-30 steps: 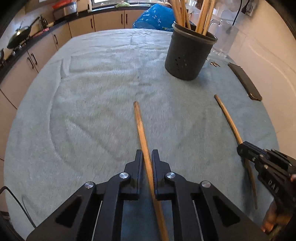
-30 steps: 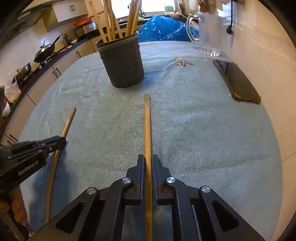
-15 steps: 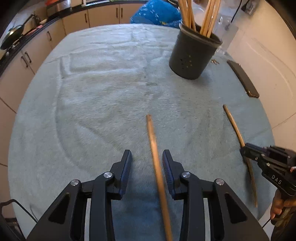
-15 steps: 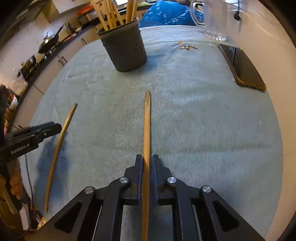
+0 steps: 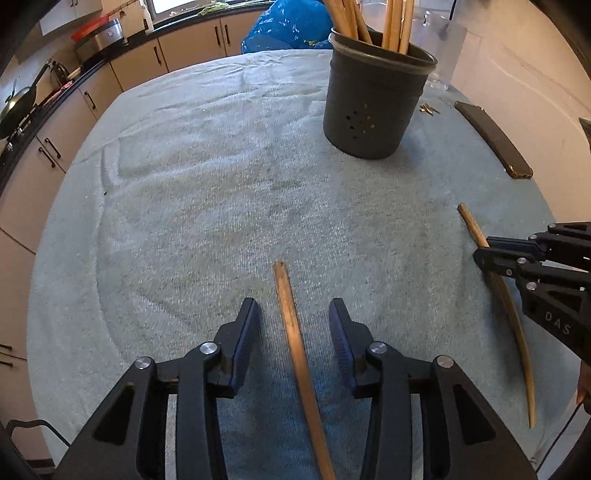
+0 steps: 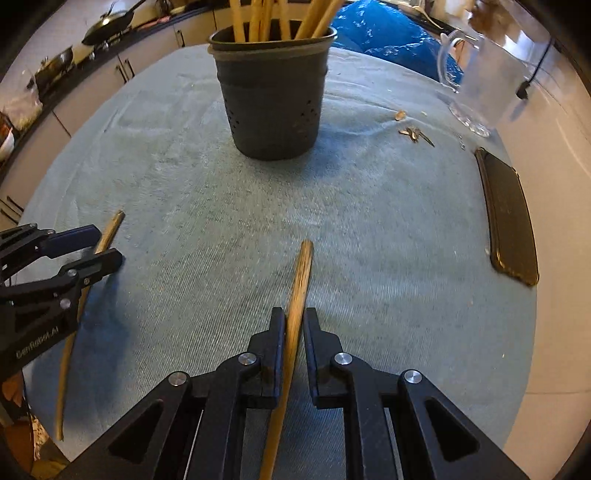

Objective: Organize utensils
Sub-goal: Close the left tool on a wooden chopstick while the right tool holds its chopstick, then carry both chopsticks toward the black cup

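Observation:
A dark grey utensil holder [image 5: 375, 107] with several wooden sticks stands at the far side of the towel-covered table; it also shows in the right wrist view [image 6: 271, 96]. My left gripper [image 5: 293, 317] is open, its jaws apart on either side of a wooden stick [image 5: 295, 336] that lies on the towel. My right gripper [image 6: 294, 321] is shut on a second wooden stick [image 6: 297, 295], which points toward the holder. In the left wrist view that stick [image 5: 508, 306] and the right gripper [image 5: 491, 254] are at the right.
A light blue towel [image 5: 207, 192] covers the table. A black phone [image 6: 511, 218] lies at the right edge, near a glass jug [image 6: 484, 77] and small keys [image 6: 415, 134]. A blue bag [image 5: 291, 26] and kitchen cabinets stand behind.
My left gripper opened and let go of its stick, which now lies between the jaws. Both grippers came closer to the holder. My right gripper stayed shut on its stick.

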{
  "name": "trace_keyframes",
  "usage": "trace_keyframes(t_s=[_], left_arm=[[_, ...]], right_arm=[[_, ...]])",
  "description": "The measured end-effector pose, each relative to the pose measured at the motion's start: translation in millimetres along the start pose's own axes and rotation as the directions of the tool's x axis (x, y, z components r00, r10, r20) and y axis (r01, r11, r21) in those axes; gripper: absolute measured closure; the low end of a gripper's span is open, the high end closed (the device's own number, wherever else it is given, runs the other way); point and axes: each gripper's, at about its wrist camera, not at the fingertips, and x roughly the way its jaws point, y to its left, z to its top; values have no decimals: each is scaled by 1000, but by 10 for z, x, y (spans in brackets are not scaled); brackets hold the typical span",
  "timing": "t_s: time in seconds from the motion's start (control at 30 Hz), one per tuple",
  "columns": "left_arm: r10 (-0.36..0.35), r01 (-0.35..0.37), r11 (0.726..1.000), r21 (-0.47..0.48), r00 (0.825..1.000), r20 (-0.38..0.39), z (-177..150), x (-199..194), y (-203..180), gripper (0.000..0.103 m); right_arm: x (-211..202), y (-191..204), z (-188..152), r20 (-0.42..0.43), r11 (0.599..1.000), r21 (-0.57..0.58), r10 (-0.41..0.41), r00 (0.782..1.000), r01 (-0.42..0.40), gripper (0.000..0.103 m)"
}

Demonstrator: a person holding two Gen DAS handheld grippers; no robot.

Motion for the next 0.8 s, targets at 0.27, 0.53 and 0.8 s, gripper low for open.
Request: trace_keyframes(t_s=[0.27,0.53,0.8], left_arm=[[-25,26,998,-58,999,24,5,-51,9,96],[29,-20,998,-56,985,171,-165,-601,3,96],[56,-41,997,-58,959,277,-320,-1025,-41,96]], right_arm=[[2,23,-5,67,999,39,-9,998,7,95],[-260,-27,-221,206,987,132,61,977,-89,96],[-790,100,-386,368,988,116,51,928,-100,96]])
